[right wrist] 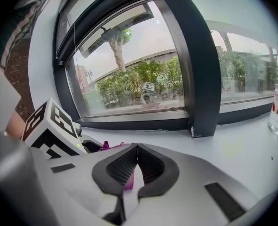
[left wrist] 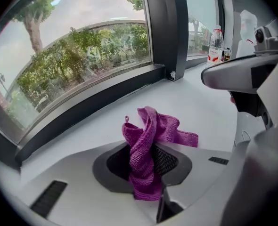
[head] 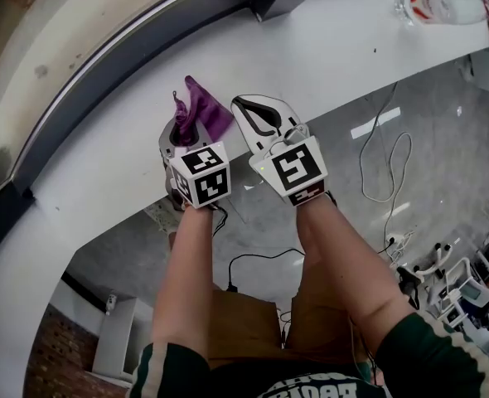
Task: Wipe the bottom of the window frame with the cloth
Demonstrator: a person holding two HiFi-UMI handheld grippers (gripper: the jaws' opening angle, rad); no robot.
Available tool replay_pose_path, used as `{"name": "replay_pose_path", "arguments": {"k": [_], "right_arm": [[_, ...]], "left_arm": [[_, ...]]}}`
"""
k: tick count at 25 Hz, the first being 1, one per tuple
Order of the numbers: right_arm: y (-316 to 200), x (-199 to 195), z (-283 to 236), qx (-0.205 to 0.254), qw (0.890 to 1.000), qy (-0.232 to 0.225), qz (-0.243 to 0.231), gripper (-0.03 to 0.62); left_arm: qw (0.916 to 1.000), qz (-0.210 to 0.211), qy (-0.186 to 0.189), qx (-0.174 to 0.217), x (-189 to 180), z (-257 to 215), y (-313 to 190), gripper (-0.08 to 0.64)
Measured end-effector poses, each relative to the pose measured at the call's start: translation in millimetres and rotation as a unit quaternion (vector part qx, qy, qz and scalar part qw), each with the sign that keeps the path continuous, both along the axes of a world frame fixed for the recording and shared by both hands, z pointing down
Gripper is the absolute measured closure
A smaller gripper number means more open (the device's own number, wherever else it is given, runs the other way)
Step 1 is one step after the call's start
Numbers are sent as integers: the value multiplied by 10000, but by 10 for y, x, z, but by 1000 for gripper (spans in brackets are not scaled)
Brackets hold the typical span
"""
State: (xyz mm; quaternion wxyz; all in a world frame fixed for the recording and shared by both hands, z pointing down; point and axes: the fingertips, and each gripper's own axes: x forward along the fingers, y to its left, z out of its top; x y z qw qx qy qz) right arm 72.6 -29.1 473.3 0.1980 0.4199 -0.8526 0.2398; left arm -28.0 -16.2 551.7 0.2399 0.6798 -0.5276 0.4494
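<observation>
Cloth (left wrist: 148, 140): one, purple, pinched in left gripper (left wrist: 146, 161) jaws over white sill (head: 327, 48). Right gripper (right wrist: 137, 147) just right, jaws pressed together, empty. One bottle (head: 443, 7) far right.

White-shelled left gripper (head: 182, 129) and right gripper (head: 243, 106), dark ribbed pads (right wrist: 120, 167) lining the jaws, each topped by a black-and-white marker cube (head: 201, 175); wearer's brown shorts (head: 244, 330) and dark green, white-striped sleeves (head: 431, 347).
</observation>
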Motion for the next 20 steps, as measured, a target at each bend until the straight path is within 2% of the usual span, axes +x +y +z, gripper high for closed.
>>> {"name": "replay_pose_path", "arguments": {"k": [20], "right_arm": [[149,922,3,24,9984,44,570,577]], "left_arm": [[9979,568,191,265,1092,11,-263,463]]}}
